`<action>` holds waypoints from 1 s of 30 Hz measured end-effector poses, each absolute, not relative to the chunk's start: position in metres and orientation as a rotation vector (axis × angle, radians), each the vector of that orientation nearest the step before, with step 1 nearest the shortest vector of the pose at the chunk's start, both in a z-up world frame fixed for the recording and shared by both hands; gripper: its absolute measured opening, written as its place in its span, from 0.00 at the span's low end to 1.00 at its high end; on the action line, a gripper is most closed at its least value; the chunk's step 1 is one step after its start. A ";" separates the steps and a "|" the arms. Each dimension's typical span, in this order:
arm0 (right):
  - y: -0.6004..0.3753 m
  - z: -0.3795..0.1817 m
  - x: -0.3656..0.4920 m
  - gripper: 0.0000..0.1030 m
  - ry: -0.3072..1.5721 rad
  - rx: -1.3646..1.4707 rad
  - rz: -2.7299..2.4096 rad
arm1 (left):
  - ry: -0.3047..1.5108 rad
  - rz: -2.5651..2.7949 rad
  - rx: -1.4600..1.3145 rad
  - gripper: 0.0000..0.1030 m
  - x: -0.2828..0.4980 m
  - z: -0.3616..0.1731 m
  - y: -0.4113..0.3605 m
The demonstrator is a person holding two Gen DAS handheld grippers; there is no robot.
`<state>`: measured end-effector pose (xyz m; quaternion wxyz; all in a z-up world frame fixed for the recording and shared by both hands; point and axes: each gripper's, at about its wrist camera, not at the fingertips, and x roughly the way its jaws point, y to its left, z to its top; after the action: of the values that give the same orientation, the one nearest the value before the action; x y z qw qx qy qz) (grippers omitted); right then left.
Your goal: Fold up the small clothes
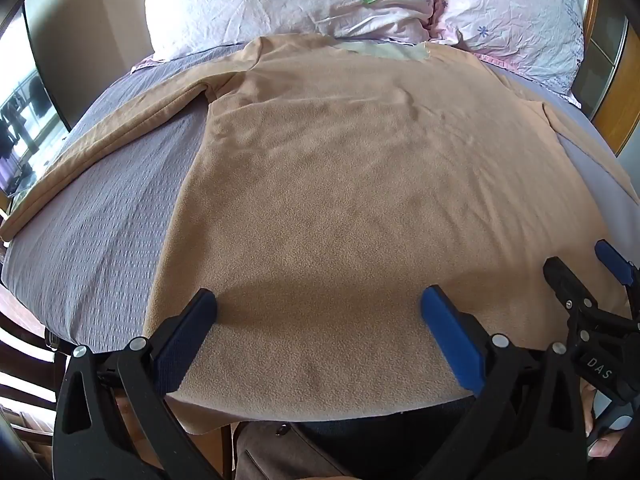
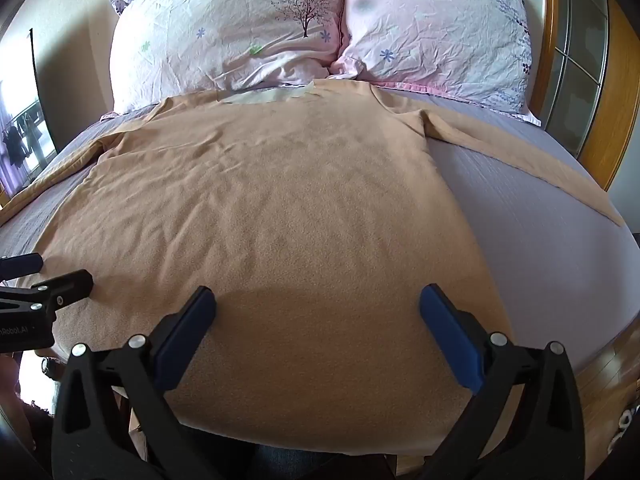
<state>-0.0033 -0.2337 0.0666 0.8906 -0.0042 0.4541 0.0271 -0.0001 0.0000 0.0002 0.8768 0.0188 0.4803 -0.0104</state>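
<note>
- Left wrist view: the left tongs [image 1: 318,300] stand wide apart and hold nothing; both blue pads hover over the near hem of the tan long-sleeved shirt [image 1: 360,200].
- The shirt lies flat and spread on the bed [image 1: 100,220], which has a grey textured cover; the collar, with a pale lining, points to the far side, and the hem reaches the near edge of the bed and hangs slightly over it.
- This view shows the shirt's left sleeve [image 1: 112,136] in full, stretched out diagonally toward the near left over the grey cover.
- The right tongs [image 1: 580,272] enter at the near right edge, over the shirt's right hem corner; their fingers look spread.
- Two floral pillows [image 1: 280,0] lie at the far end, just beyond the collar. A dark-framed window [image 1: 28,120] shows at the far left.

- Right wrist view: the right tongs [image 2: 318,300] are likewise wide and grip nothing, poised above the near hem of the shirt [image 2: 280,200].
- Here the shirt's right sleeve [image 2: 520,160] is seen in full, running to the right across the cover; only a strip of the left sleeve shows.
- The left tongs [image 2: 40,272] appear at the near left edge, over the shirt's left hem corner.
- Only this view shows a wooden frame with glass panes [image 2: 580,60] at the far right, beside the pillows [image 2: 320,28].
</note>
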 end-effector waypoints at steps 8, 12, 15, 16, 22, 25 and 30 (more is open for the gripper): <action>-0.234 0.067 -0.004 0.98 0.941 -0.009 0.056 | 1.001 -0.021 0.039 0.99 0.000 0.000 0.000; -0.234 0.067 -0.004 0.98 0.940 -0.008 0.056 | 1.001 -0.022 0.040 0.99 0.000 0.000 0.000; -0.234 0.067 -0.004 0.98 0.940 -0.008 0.056 | 1.000 -0.022 0.040 0.99 0.000 0.000 0.000; -0.234 0.067 -0.004 0.98 0.940 -0.008 0.056 | 1.000 -0.022 0.040 0.99 0.000 0.000 0.000; -0.235 0.067 -0.005 0.98 0.939 -0.008 0.056 | 0.999 -0.022 0.040 0.99 0.000 0.000 0.000; -0.235 0.067 -0.005 0.98 0.938 -0.008 0.056 | 0.999 -0.022 0.039 0.99 0.000 0.000 0.000; -0.236 0.070 -0.004 0.98 0.937 -0.008 0.056 | 0.998 -0.022 0.040 0.99 0.000 0.000 0.000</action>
<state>-0.0040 -0.2362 0.0698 0.8918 -0.0039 0.4517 0.0268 -0.0001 0.0000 0.0004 0.8777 0.0189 0.4787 -0.0104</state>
